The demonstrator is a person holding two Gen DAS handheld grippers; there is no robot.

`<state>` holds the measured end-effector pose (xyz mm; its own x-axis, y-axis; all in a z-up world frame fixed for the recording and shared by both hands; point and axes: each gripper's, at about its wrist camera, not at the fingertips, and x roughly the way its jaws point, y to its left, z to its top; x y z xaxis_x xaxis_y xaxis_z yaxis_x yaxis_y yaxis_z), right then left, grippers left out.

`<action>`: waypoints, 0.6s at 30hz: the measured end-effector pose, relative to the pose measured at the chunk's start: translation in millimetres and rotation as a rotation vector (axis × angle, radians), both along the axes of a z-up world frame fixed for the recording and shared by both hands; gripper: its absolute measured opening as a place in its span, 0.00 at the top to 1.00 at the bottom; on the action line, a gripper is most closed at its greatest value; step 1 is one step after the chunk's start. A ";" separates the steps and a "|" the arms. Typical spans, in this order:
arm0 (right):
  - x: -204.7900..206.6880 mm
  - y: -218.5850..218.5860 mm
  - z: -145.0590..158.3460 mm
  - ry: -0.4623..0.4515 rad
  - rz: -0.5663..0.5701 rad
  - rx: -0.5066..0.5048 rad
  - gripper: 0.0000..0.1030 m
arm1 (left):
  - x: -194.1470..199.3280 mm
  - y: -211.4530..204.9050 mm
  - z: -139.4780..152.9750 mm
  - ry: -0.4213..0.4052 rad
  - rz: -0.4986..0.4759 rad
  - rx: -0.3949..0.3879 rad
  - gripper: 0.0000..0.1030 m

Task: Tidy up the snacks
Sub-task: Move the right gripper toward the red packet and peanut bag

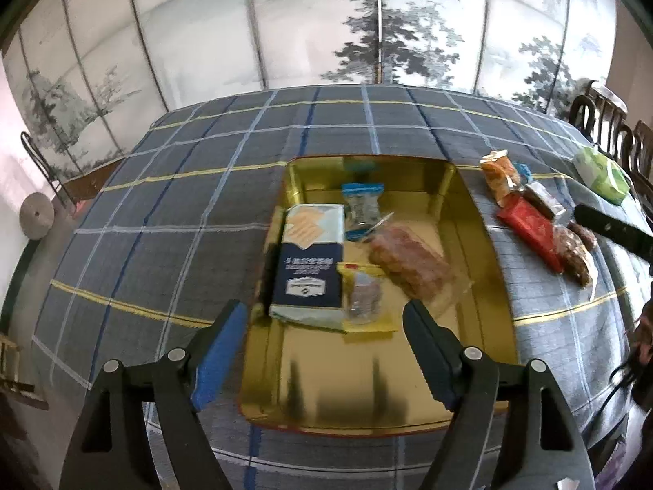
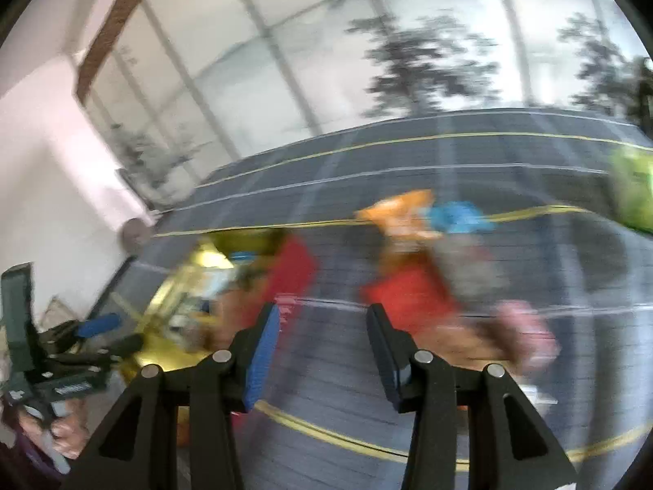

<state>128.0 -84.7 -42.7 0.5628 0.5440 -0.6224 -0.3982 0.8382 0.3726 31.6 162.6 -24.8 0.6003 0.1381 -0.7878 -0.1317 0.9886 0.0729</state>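
A gold tin tray lies on the plaid tablecloth. In it lie a blue and white cracker box, a blue-topped clear bag, a yellow-edged clear packet and a clear pack of brown cookies. My left gripper is open and empty, above the tray's near end. Right of the tray lie an orange packet, a red pack and brown snacks. The right wrist view is blurred. My right gripper is open and empty above the cloth, near the red pack.
A green box sits at the table's far right, also showing in the right wrist view. Dark wooden chairs stand beyond it. A painted folding screen stands behind the table. The right gripper's finger reaches in at the right.
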 end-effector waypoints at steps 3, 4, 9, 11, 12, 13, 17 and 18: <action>9.8 -32.0 2.1 0.025 -0.031 -0.025 0.56 | 0.8 -9.5 2.3 0.003 -0.026 0.003 0.25; 12.1 -37.6 3.0 0.025 -0.035 -0.050 0.56 | 0.7 -12.3 3.2 0.002 -0.035 0.005 0.25; 16.0 -43.4 9.1 -0.008 0.027 -0.110 0.56 | 0.9 -24.1 6.3 -0.005 -0.067 0.029 0.23; 16.7 -36.0 8.2 -0.004 0.082 -0.095 0.56 | 2.5 -26.9 6.2 -0.003 -0.071 0.031 0.22; 17.5 -30.1 6.0 0.008 0.114 -0.093 0.56 | 2.8 -28.0 5.7 0.000 -0.073 0.028 0.22; 17.5 -21.8 2.4 0.022 0.146 -0.108 0.56 | 3.8 -29.2 4.9 0.005 -0.077 0.023 0.22; 22.0 2.6 -7.6 0.027 0.190 -0.170 0.56 | 6.1 -32.6 1.1 0.019 -0.084 0.016 0.22; 25.7 6.4 -9.3 0.031 0.193 -0.177 0.56 | 6.5 -33.4 0.3 0.021 -0.088 0.015 0.22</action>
